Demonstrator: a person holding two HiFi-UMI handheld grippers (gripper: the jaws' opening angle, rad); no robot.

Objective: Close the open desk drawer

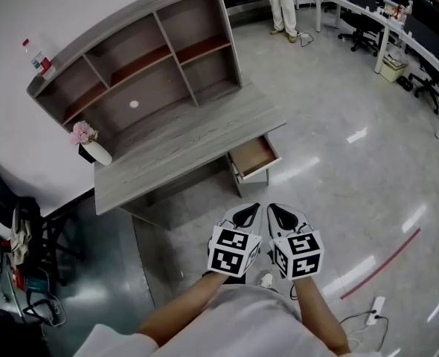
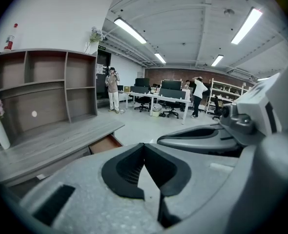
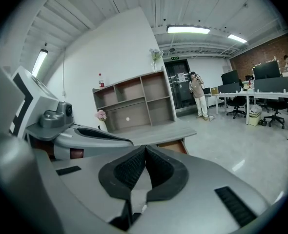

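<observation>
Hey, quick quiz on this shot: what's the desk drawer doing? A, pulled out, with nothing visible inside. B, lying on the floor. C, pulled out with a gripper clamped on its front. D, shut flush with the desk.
A: the drawer juts out from under the right end of the desk, its wooden bottom bare and its front untouched.

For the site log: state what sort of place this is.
Probably an open-plan office or lab workspace. There are long white desks with monitors and rolling chairs, a wooden desk carrying a shelf unit, and strip lights overhead.
</observation>
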